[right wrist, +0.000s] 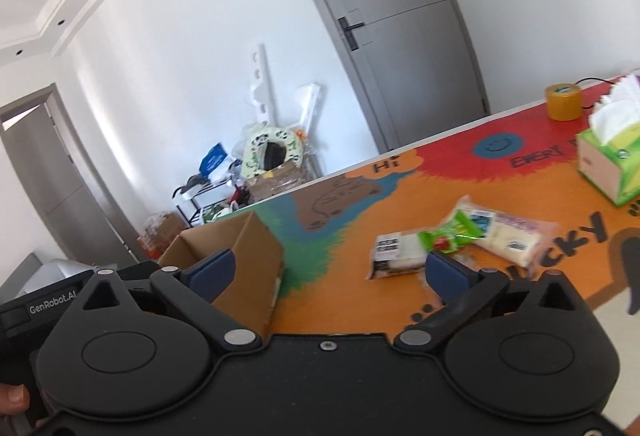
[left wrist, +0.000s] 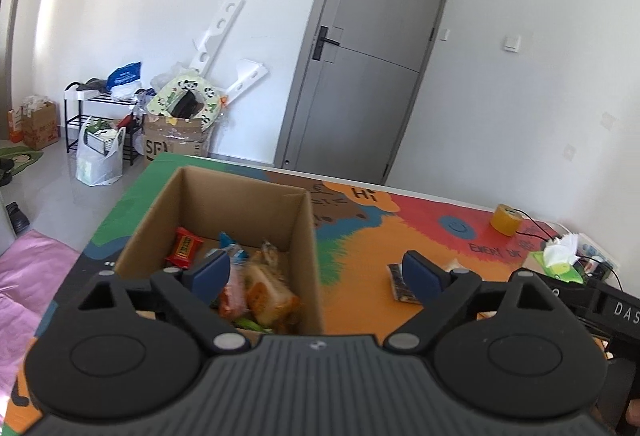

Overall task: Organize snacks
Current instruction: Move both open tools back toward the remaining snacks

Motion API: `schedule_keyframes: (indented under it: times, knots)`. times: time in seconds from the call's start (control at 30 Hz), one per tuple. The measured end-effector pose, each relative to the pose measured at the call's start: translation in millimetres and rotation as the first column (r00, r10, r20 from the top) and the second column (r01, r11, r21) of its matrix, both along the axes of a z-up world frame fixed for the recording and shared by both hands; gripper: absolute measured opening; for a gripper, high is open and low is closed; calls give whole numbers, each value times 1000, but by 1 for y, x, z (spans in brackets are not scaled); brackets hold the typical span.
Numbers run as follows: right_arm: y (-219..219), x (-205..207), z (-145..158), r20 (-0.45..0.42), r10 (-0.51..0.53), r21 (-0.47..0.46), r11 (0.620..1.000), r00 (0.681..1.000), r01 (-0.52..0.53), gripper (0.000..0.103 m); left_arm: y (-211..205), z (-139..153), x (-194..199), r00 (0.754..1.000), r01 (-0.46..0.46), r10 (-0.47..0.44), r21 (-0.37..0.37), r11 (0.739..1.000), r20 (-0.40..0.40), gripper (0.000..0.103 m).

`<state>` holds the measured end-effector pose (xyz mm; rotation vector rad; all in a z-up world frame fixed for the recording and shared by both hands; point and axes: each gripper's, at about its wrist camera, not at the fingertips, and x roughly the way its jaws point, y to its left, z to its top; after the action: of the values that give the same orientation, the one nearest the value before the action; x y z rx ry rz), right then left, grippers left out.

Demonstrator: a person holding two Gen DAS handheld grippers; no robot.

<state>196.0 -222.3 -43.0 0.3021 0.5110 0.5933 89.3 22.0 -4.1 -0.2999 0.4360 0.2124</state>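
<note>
The left gripper [left wrist: 316, 270], a black two-finger tool with blue pads, sits nearest the left wrist camera. Its jaws stand wide apart and hold nothing. The left pad [left wrist: 210, 270] hangs over the open brown cardboard box [left wrist: 240, 196]; the right pad sits outside the box wall, above the table. This spread and position fit a gripper that has nothing left to carry over the box.

Below the left pad, inside the box, lie the snacks already sorted: a red wrapped bar [left wrist: 182, 248], a blue packet [left wrist: 230, 242] and clear-wrapped sandwiches [left wrist: 268, 296]. None touches the pads.

The right gripper [right wrist: 330, 270], of the same build, is also fully spread and empty. Its left pad overlaps the near corner of the box in the right wrist view; its right pad [right wrist: 450, 274] sits just in front of the loose snacks on the table. These are a black-and-white labelled packet [right wrist: 394, 254], a green wrapped snack [right wrist: 450, 234] and a pale clear-wrapped pack [right wrist: 510, 234]. They lie beyond the fingertips, towards the right jaw, not between the pads. The wide opening probably prepares for a grasp on one of them.

The multicoloured printed table cover [right wrist: 340, 300] carries everything. Farther out stand a green tissue box [right wrist: 608, 164] and a yellow tape roll [right wrist: 564, 102], well apart from the snacks.
</note>
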Motion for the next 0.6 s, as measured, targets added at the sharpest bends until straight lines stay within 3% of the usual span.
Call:
schedule_keyframes:
  times: [0.6]
  knots:
    - [-60,-5,-12,-17,-116,5,993,993,116,103,-55,-5,17,995,103,-103,11,995,-19,93]
